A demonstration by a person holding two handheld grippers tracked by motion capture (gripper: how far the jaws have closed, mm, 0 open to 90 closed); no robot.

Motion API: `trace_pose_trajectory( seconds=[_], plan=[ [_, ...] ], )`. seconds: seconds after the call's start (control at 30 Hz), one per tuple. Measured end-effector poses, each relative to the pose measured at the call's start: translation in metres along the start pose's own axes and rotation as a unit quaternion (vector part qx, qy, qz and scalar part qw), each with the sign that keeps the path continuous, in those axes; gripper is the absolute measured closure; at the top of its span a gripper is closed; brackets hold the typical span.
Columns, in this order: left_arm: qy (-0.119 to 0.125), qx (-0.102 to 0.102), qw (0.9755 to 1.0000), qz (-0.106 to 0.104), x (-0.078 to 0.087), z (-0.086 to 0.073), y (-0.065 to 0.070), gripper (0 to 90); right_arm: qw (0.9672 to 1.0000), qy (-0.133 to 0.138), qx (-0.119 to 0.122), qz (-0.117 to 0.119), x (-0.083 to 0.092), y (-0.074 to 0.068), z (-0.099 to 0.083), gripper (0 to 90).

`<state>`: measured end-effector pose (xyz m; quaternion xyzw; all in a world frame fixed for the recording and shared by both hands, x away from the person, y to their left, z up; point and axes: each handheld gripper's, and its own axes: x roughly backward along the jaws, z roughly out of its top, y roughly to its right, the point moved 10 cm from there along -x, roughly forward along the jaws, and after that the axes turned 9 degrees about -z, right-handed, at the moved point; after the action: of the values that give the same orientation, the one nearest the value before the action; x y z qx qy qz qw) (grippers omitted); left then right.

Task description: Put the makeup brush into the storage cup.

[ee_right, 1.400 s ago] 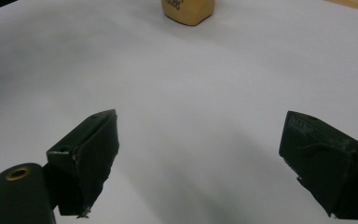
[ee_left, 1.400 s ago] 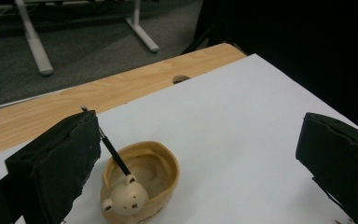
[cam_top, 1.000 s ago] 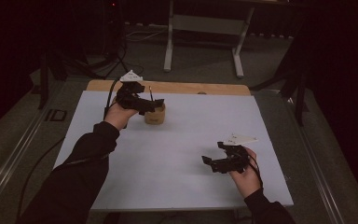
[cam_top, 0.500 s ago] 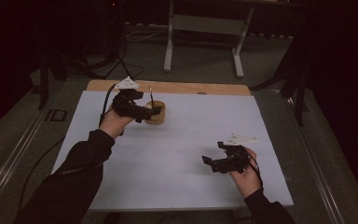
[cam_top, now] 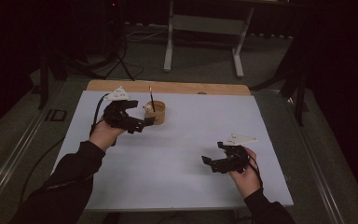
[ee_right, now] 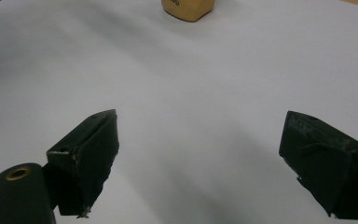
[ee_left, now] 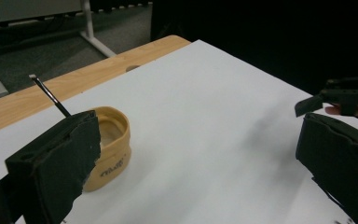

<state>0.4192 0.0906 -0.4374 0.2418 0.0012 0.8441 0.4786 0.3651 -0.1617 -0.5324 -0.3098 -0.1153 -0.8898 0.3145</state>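
A tan cup (cam_top: 157, 112) stands on the white table top (cam_top: 177, 154) at the back left, with a thin dark stick (cam_top: 152, 98) leaning up out of it. My left gripper (cam_top: 142, 122) hangs just left of the cup, jaws wide open and empty. In the left gripper view the cup (ee_left: 108, 148) sits by the left jaw and the stick (ee_left: 51, 97) rises behind it. My right gripper (cam_top: 210, 163) rests low at the front right, open with nothing between its jaws. The cup's base (ee_right: 187, 9) shows far ahead in the right gripper view.
A wooden strip (cam_top: 168, 87) runs along the table's far edge. Beyond it stand a white metal frame (cam_top: 204, 32) and cables on the floor. The wide middle of the white top lies between the two grippers.
My left gripper has drawn back from over the cup toward the left and now sits beside it, open. The right gripper has not moved.
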Motion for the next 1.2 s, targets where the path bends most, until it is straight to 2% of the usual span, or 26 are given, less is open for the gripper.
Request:
trace_pose_trajectory(
  seconds=[0.23, 0.53, 0.7, 0.8, 0.97, 1.1, 1.2],
  plan=[
    [0.001, -0.004, 1.0, -0.006, 0.006, -0.015, 0.007, 0.0, 1.0, 0.0, -0.001, 0.0, 0.0, 0.001, 0.0, 11.7],
    [-0.002, -0.011, 0.9991, -0.04, 0.008, -0.037, 0.02, 0.0, 1.0, 0.0, -0.005, 0.002, 0.0, 0.002, -0.002, 11.7],
    [0.002, -0.018, 0.9981, -0.059, 0.011, -0.049, 0.025, 0.0, 1.0, 0.002, -0.004, 0.004, 0.0, 0.004, -0.002, 11.7],
    [0.003, -0.012, 0.9973, -0.072, 0.012, -0.056, 0.026, 0.0, 0.9999, -0.002, -0.01, 0.011, -0.001, 0.005, -0.003, 11.7],
    [-0.001, -0.015, 0.9965, -0.082, 0.017, -0.069, 0.028, 0.0, 0.9998, 0.002, -0.003, 0.019, -0.001, 0.007, -0.005, 11.7],
    [0.003, -0.019, 0.9948, -0.1, 0.019, -0.076, 0.034, 0.0, 0.9997, 0.003, -0.01, 0.022, 0.0, 0.012, -0.008, 11.8],
    [0.005, -0.019, 0.9938, -0.109, 0.019, -0.08, 0.036, 0.0, 0.9997, 0.005, -0.005, 0.024, 0.001, 0.014, -0.01, 12.0]
  ],
)
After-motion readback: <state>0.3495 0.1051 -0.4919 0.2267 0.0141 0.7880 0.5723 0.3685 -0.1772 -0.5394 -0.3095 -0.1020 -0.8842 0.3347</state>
